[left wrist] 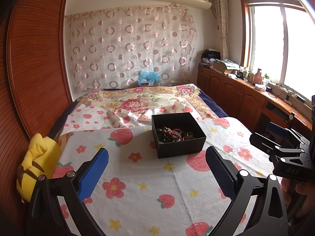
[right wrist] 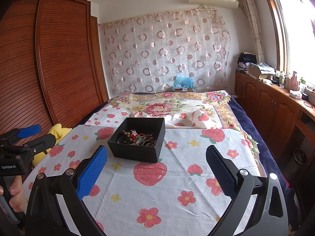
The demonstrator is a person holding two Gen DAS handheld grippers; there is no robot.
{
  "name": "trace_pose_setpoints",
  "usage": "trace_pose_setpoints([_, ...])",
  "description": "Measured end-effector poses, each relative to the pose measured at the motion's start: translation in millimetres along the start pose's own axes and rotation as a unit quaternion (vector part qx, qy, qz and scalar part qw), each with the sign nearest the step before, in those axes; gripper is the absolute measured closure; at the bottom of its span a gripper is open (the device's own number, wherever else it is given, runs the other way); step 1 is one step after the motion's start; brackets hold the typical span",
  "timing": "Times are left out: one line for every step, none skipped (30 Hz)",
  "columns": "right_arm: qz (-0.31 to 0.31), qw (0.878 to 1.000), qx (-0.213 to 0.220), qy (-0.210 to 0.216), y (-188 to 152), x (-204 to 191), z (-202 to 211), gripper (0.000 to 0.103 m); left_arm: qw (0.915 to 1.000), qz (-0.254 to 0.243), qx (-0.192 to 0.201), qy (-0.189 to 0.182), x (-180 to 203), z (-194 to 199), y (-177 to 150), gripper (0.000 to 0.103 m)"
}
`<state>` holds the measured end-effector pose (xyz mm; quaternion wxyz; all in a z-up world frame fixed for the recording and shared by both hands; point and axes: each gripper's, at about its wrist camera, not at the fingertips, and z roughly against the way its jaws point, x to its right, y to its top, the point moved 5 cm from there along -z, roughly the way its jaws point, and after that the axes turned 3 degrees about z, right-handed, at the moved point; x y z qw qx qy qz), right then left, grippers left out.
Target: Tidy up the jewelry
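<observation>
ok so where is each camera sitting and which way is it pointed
Left wrist: on the left tongs, facing the black box up the bed; the right tongs show at right.
Right wrist: on the right tongs, same direction; the left tongs and a hand show at left.
Shared: box, strawberry cloth, yellow plush.

White letters reading "DA5" stand on the black body of the right claw [left wrist: 261, 135], seen at the edge of the left camera's view. "GenRobot.AI" is printed in white on the black body of the left claw [right wrist: 29, 135], seen from the right camera.
</observation>
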<state>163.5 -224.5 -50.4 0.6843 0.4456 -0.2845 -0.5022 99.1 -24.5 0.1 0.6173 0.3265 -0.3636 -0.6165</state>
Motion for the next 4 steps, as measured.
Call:
trace_pose_setpoints([0.0,1.0,0.0,0.0,-0.2,0.2,0.4,0.002,1.0,0.002,0.001,-0.001,1.2,1.3,0.9,0.008])
trace_pose_setpoints([0.0,1.0,0.0,0.0,0.3,-0.7,-0.2,0.002,1.0,0.0,0.001,0.0,0.4,0.3,0.4,0.008])
trace_pose_setpoints([0.0,1.0,0.0,0.0,0.3,-0.7,-0.2,0.002,1.0,0.0,0.001,0.001,1.4,0.7,1.1,0.008])
trace_pose_setpoints([0.0,1.0,0.0,0.0,0.2,-0.7,-0.2,0.002,1.0,0.001,0.001,0.002,3.3,1.2,2.5,0.008])
